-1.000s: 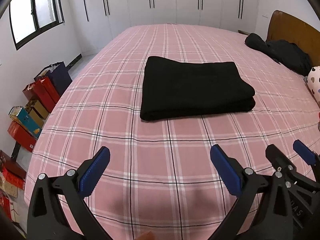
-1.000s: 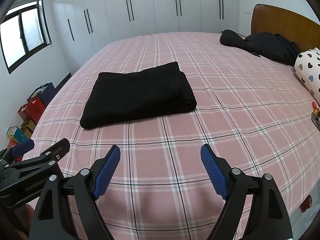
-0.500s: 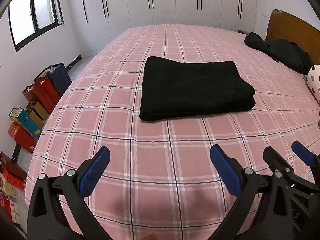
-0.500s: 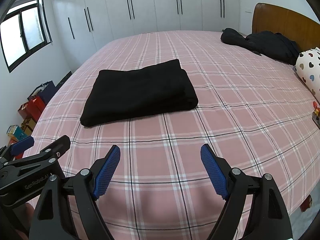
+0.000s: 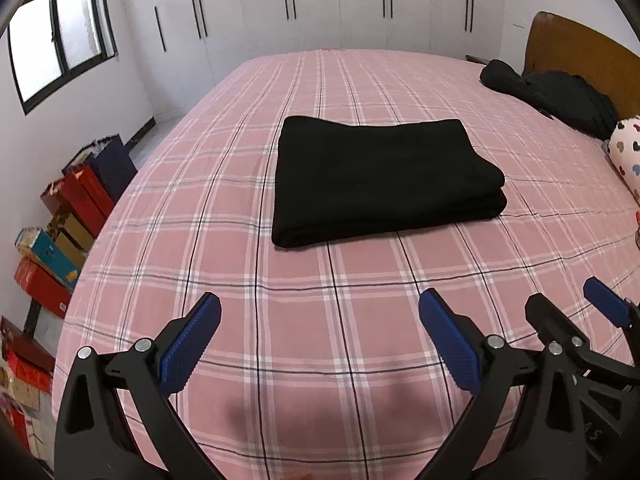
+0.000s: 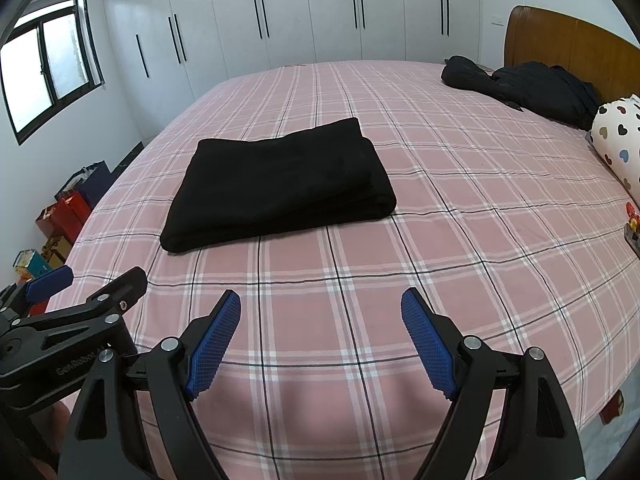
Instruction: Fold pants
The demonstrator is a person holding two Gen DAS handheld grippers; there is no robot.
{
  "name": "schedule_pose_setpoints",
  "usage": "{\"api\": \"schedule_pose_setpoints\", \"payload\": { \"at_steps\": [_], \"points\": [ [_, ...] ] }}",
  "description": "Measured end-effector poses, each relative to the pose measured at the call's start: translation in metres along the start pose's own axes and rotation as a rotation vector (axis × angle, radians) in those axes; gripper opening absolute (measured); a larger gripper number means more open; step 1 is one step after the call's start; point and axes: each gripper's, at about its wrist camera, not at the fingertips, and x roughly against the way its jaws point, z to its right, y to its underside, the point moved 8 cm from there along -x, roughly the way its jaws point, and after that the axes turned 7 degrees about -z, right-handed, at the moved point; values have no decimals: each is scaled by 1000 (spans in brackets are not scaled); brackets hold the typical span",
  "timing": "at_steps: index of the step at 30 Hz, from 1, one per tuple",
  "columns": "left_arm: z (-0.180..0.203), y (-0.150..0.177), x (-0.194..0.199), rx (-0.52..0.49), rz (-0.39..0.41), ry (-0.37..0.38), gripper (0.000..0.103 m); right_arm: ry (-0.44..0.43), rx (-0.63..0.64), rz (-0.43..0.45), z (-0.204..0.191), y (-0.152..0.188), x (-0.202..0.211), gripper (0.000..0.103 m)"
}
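The black pants (image 5: 380,178) lie folded into a thick flat rectangle in the middle of the pink plaid bed (image 5: 320,320); they also show in the right wrist view (image 6: 280,188). My left gripper (image 5: 320,340) is open and empty, held above the bed's near edge, well short of the pants. My right gripper (image 6: 320,336) is open and empty too, beside the left one. Each gripper shows at the other view's edge: the right gripper (image 5: 568,320) and the left gripper (image 6: 86,286).
A pile of black clothes (image 6: 528,88) lies by the wooden headboard (image 6: 568,44). A heart-print pillow (image 6: 620,136) sits at the right. Boxes and bags (image 5: 68,220) stand on the floor left of the bed. White wardrobes line the far wall.
Both grippers have drifted slightly; the pants have not moved and both grippers stay open.
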Motion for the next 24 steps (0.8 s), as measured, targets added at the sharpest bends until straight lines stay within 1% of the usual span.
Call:
{"api": "schedule_pose_setpoints", "payload": {
  "at_steps": [3, 4, 6, 8, 9, 10, 12, 15, 17, 18, 20, 24],
  "points": [
    [3, -2, 0, -11, 9, 6, 98, 0, -5, 3, 3, -1, -1, 80],
    [0, -2, 2, 3, 16, -32, 98, -2, -6, 2, 5, -2, -2, 80],
    [-1, -1, 3, -7, 35, -96, 98, 2, -6, 7, 7, -2, -1, 80],
    [4, -2, 0, -38, 33, -110, 98, 2, -7, 8, 9, -3, -1, 80],
    [5, -1, -3, -36, 16, -97, 98, 3, -8, 9, 10, -3, -1, 80],
    [7, 1, -8, -22, -9, -59, 98, 3, -9, 8, 11, -3, 0, 80],
    [7, 3, -14, 10, -43, -9, 98, 5, -10, 8, 12, -2, -1, 80],
    [9, 7, -16, 39, -57, 50, 98, 12, -14, 2, 16, 1, -1, 80],
    [8, 8, -10, 38, -28, 50, 98, 13, -16, -6, 18, 2, -3, 80],
    [8, 9, -9, 38, -33, 56, 98, 18, -15, -10, 19, 3, -4, 80],
    [7, 13, -11, 55, -70, 88, 98, 21, -15, -17, 21, 6, -5, 80],
    [4, 18, -12, 71, -79, 78, 98, 26, -21, -22, 26, 9, -6, 80]
  ]
}}
